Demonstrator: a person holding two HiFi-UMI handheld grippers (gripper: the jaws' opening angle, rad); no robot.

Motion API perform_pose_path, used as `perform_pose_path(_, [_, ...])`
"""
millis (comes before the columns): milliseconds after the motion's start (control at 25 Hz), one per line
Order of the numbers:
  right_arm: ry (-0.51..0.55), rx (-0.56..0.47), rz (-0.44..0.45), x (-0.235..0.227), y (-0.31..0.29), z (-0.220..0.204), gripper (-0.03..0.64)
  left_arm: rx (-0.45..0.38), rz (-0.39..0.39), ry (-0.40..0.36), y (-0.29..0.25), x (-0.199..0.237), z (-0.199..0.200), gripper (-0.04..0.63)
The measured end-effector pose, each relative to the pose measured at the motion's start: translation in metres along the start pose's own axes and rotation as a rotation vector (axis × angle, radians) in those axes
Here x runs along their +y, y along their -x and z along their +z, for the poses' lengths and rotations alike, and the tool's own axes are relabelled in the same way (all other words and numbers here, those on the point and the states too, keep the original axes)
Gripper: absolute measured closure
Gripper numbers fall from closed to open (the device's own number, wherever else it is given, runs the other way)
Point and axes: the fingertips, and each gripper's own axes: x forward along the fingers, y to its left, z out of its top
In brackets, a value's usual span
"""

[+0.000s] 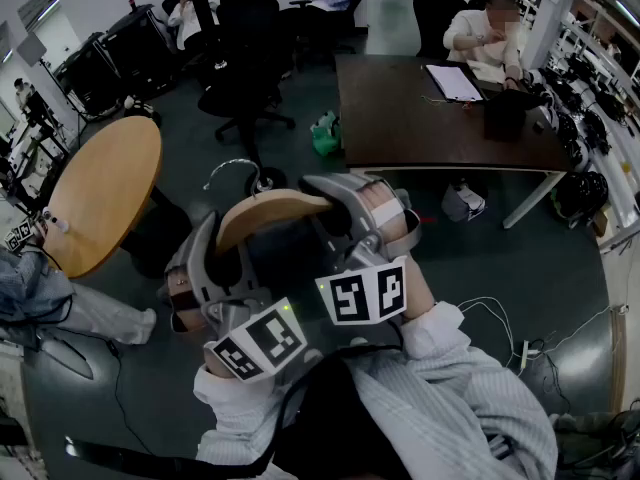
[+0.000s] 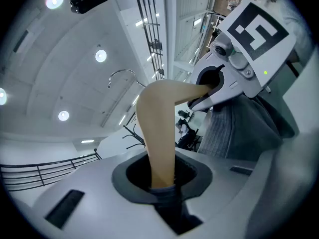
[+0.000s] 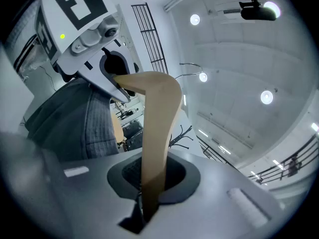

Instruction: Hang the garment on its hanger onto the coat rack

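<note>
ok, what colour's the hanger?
Plain pale tan wood; the hanger shows best in the right gripper view.

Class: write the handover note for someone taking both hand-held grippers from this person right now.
Left hand-held gripper: shut on one end of the wooden hanger, with a bit of the garment pinched in.
Right hand-held gripper: shut on the other end.
Garment: draped on the hanger, held up between the grippers; metal hook free.
Coat rack: across the room, beyond the office chairs.
Done: garment on hanger, lifted.
To do: carry it over, hook it on the rack, release.
</note>
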Motion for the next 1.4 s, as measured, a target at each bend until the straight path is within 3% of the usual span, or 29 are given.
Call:
perform_pose_path(520, [0.005,-0.021,-0.018,-0.008,-0.008,-0.003,0.6,0.008,0.014,-0.003,-0.009,0.002,0.003,0.529])
perform_pose_path(1040, [0.023,-0.059,0.053,-0.018,0.001,-0.021,0.598,0.066,0.045,0.026,-0.009,-0.014,0.022,0.528])
perform_pose_path(1400, [0.012,-0.062,0.096,-0.004,-0.03,-0.032,0.597,0.111,0.028,0.032,-0.033,-0.019,-0.001,0.529])
